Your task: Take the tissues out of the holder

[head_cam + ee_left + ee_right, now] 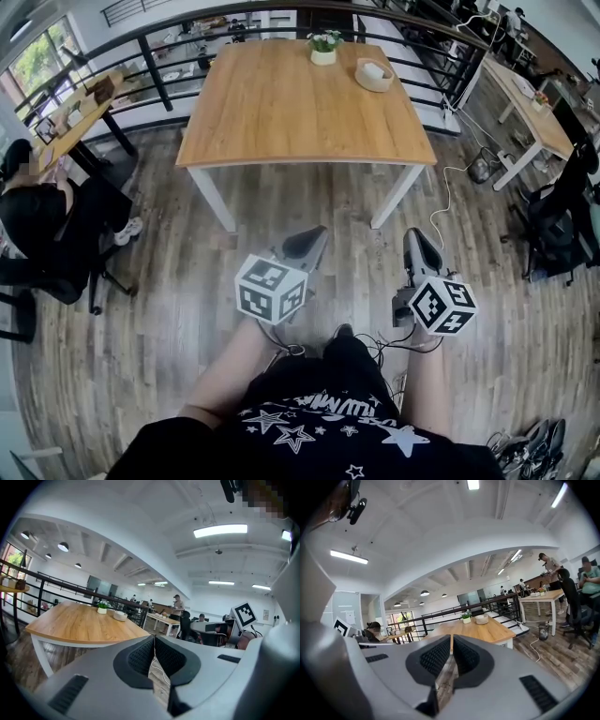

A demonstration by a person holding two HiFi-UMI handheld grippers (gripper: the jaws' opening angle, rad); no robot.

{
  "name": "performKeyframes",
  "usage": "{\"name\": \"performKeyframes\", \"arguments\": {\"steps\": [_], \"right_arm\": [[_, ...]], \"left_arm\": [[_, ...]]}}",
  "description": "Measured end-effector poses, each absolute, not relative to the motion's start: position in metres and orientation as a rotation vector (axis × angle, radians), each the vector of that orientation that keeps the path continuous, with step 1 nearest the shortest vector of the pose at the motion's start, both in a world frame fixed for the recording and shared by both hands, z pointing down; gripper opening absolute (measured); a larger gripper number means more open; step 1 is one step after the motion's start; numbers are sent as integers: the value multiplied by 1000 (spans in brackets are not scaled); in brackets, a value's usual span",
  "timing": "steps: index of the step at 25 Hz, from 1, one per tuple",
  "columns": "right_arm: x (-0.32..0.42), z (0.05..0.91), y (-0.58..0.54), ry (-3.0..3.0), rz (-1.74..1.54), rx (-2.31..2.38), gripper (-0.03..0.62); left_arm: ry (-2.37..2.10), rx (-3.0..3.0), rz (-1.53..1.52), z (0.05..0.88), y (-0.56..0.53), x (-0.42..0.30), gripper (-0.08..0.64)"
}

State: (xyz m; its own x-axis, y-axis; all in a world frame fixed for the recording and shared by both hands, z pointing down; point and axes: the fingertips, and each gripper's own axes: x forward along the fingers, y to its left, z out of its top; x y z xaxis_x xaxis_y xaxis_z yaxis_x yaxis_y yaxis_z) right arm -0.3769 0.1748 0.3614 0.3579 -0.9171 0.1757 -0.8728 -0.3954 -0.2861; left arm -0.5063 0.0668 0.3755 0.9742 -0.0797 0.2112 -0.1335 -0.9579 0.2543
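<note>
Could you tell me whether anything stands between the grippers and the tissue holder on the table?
Nothing visible does. Between the left gripper, the right gripper and the tissue holder lie only floor and bare table; the potted plant stands apart, beside the holder.

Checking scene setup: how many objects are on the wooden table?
2. A small potted plant near the far edge, and the tissue holder just right of it, toward the far right corner. None seem hidden.

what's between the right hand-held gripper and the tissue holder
Head view: only wood floor and bare tabletop separate the right hand-held gripper from the tissue holder.
</note>
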Motion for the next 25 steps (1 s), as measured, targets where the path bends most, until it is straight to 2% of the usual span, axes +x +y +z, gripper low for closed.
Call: {"name": "performKeyframes", "arguments": {"steps": [7,25], "right_arm": [[-337,368,172,1626,-495,-2457,29],[-167,375,169,1717,-537,-2276,29]], "left_arm": [[-186,2830,349,387,65,-470,17],[-301,2902,372,377,91,-308,17]]}}
